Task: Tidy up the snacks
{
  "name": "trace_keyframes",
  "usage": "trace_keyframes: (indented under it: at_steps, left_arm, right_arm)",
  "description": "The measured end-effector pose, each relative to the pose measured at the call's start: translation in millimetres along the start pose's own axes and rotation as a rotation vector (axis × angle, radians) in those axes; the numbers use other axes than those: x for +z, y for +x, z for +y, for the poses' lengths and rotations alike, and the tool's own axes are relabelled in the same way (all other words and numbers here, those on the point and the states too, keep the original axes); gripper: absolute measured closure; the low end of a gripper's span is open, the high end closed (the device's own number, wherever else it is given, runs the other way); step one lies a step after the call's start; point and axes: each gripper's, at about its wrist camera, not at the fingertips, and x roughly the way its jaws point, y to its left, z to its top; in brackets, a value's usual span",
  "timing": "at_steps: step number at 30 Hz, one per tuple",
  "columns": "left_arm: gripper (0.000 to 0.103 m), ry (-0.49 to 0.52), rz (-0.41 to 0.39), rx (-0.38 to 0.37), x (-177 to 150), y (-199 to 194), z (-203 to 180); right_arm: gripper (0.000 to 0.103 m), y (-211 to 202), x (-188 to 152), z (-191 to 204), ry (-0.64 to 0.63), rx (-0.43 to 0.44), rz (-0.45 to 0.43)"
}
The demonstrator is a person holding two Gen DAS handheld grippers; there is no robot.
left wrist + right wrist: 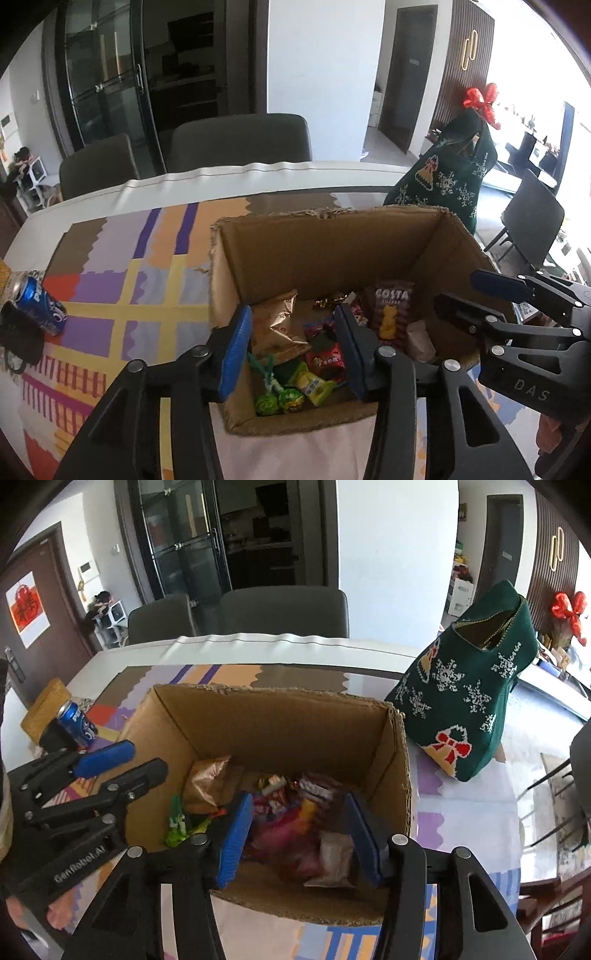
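Observation:
An open cardboard box (236, 266) stands on the patterned tablecloth, holding several snacks: a Costa biscuit packet (393, 310), a crumpled brown packet (277, 325), a red wrapper (328, 360) and green lollipops (280, 398). My left gripper (293, 354) hovers over the box's near left part, open, nothing between its blue pads. My right gripper (299, 838) hangs over the near right part of the box (277, 720), open, above a white packet (334, 856) and blurred pink wrappers. Each gripper shows in the other's view: the right gripper (476, 295) and the left gripper (103, 771).
A blue Pepsi can (77, 720) lies at the table's left beside a yellow block (44, 705) and a dark object. A green knitted Christmas stocking (472, 694) stands right of the box. Grey chairs (284, 609) line the far table edge.

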Motion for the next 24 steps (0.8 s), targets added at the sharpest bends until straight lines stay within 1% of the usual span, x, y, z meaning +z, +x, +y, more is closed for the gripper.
trace_keyframes:
  at_steps: [2, 4, 7, 9, 13, 17, 18, 21, 22, 24]
  left_arm:
    - [0.049, -0.001, -0.020, 0.014, -3.5, -8.3, -0.1]
    - [0.047, 0.003, -0.040, 0.022, -7.8, -17.6, -1.1]
    - [0.044, 0.012, -0.080, 0.033, -16.8, -35.2, -2.6]
    - [0.040, 0.005, -0.106, 0.036, -21.7, -45.9, -2.6]
    - [0.032, -0.007, -0.156, 0.045, -38.5, -71.5, -2.6]
    - [0.021, 0.002, -0.220, 0.059, -59.5, -98.8, -7.7]
    - [0.020, 0.004, -0.233, 0.066, -63.7, -104.4, -8.8]
    - [0.014, 0.004, -0.275, 0.078, -78.4, -125.4, -13.2]
    - [0.011, 0.002, -0.285, 0.078, -83.0, -132.0, -14.3]
    - [0.009, -0.003, -0.307, 0.081, -92.1, -144.6, -16.1]
  right_arm:
    - [0.050, -2.6, -4.7, 0.1, 0.001, 0.000, -0.003]
    - [0.042, -7.4, -9.3, 1.1, -0.001, -0.007, -0.015]
    - [0.040, -22.7, -19.2, 3.9, 0.000, -0.020, -0.053]
    - [0.039, -32.5, -24.0, 5.3, 0.001, -0.027, -0.072]
    - [0.028, -60.8, -40.1, 7.1, 0.004, -0.077, -0.152]
    - [0.024, -88.7, -58.0, 10.2, 0.013, -0.102, -0.217]
    - [0.022, -94.1, -62.4, 11.1, 0.016, -0.104, -0.228]
    - [0.018, -111.4, -79.4, 14.0, 0.023, -0.103, -0.266]
    - [0.017, -117.7, -86.3, 15.4, 0.026, -0.103, -0.278]
    - [0.017, -127.2, -97.5, 17.4, 0.031, -0.095, -0.293]
